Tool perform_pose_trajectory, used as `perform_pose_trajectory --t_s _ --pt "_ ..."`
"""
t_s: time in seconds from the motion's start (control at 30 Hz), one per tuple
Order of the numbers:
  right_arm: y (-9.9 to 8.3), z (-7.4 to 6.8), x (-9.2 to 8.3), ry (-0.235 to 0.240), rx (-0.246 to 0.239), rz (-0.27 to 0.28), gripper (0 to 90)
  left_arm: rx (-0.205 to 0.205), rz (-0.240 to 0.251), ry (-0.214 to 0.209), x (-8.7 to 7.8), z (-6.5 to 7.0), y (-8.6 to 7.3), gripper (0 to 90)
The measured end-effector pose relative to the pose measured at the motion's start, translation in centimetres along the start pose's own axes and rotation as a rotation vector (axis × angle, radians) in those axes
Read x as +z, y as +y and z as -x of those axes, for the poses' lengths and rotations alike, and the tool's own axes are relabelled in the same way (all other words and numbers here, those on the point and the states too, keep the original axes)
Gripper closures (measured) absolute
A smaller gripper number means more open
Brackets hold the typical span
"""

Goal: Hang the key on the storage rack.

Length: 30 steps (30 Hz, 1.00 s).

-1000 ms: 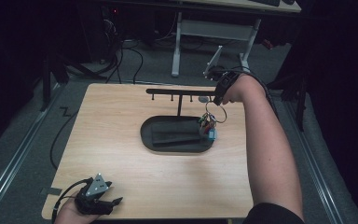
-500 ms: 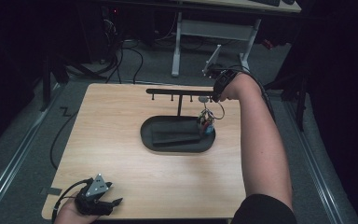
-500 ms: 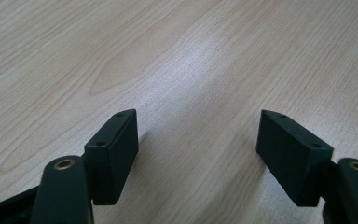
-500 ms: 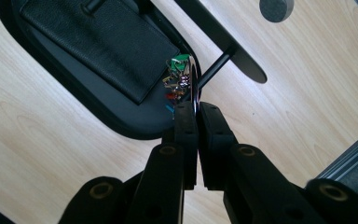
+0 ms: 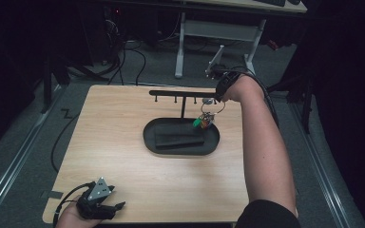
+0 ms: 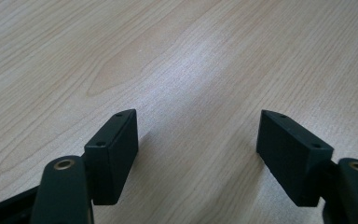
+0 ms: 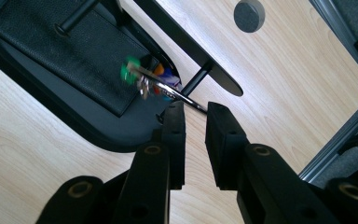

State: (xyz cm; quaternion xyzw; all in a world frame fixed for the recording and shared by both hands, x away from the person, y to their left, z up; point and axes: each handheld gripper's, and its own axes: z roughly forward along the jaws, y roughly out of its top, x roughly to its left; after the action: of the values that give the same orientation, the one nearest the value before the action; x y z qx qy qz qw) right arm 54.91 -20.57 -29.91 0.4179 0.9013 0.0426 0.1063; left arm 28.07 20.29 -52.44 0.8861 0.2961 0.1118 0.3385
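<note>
A bunch of keys with green, orange and blue tags hangs by its wire ring under the right end of a black hook rack, over a black oval tray. My right gripper is at that rack end. In the right gripper view the keys dangle just beyond my right gripper. Its jaws have just been opening: a narrow gap shows between them, and the ring's end lies at their tips without being pinched. My left gripper rests open at the table's front left corner, nothing between its pads.
A flat black pad lies in the tray, seen too in the right gripper view. The rack's post stands at the tray's far rim. A round grey cap sits in the tabletop near the right edge. Cables and desk legs lie on the floor behind the table.
The key bunch has swung slightly left under the rack and the right hand has shifted a little. The left gripper has not moved.
</note>
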Motion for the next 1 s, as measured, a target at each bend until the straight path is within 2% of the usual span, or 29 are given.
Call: perform_pose_trajectory --t_s 0.03,0.07,0.13,0.2,0.27,0.47,0.57,0.6,0.73,1.0 --pt "-0.1 -0.1 -0.1 0.002 0.013 0.000 78.0 0.001 0.001 0.000 0.0 0.0 0.0 29.8" --pt "-0.2 0.0 -0.1 0.000 -0.004 0.007 78.0 0.002 0.002 0.001 0.0 0.0 0.0 29.8" --pt "-0.4 -0.2 -0.2 -0.008 -0.004 0.009 77.8 0.003 0.001 0.002 0.0 0.1 0.1 29.8" --pt "-0.6 -0.5 -0.4 0.009 0.019 0.010 78.2 0.002 0.001 0.003 0.0 0.0 0.1 29.8" --pt "-0.9 -0.6 -0.4 0.006 0.009 0.022 78.9 0.001 0.000 0.003 0.0 0.0 0.1 29.7" --pt "-2.9 -1.8 0.1 0.022 0.027 0.038 77.5 -0.002 0.006 0.011 0.0 0.0 0.0 29.6" --pt "-4.6 -2.4 0.6 0.028 0.043 0.053 75.4 -0.005 0.010 0.013 -0.1 -0.1 0.0 29.6" --pt "-5.2 -2.7 0.8 0.028 0.062 0.055 75.1 -0.005 0.005 0.010 -0.1 -0.2 0.0 29.7" --pt "-7.6 -3.6 1.5 0.024 0.080 0.113 70.1 -0.008 0.019 0.012 -0.2 -0.2 0.0 29.6" --pt "-12.5 -7.3 4.2 0.002 0.105 0.210 67.0 0.001 0.023 0.011 -0.2 0.1 0.1 29.6"
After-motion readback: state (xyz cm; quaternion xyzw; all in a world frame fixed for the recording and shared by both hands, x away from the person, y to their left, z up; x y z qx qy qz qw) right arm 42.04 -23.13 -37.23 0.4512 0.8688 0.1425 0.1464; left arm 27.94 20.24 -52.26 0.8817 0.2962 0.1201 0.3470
